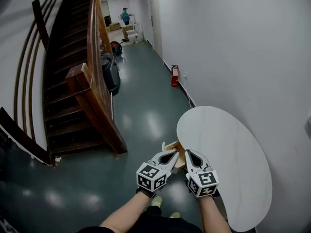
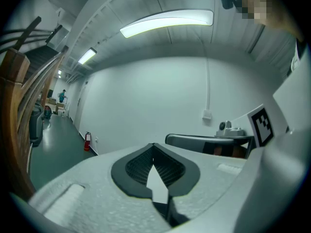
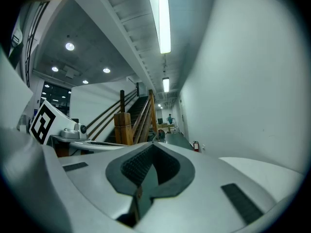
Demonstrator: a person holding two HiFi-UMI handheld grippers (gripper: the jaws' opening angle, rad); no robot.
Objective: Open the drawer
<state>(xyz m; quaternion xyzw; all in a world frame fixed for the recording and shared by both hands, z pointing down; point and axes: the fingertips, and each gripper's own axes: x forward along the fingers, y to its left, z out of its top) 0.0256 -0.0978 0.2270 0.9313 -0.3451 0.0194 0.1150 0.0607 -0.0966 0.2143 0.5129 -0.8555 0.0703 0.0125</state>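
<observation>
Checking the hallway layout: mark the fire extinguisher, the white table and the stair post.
fire extinguisher [image 1: 174, 76], head view, red body.
white table [image 1: 233, 159], head view, bare top.
stair post [image 1: 76, 80], head view, wooden upper end.

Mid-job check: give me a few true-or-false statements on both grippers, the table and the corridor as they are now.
1. The left gripper and right gripper both have their jaws together. True.
2. The red fire extinguisher stands against the brown wooden staircase. False: it stands by the white wall, across the corridor from the staircase.
3. The white rounded tabletop lies along that wall. True.
4. The left gripper is shut on the light wooden box. False: nothing is between its jaws; the box sits at the tabletop's edge.
</observation>
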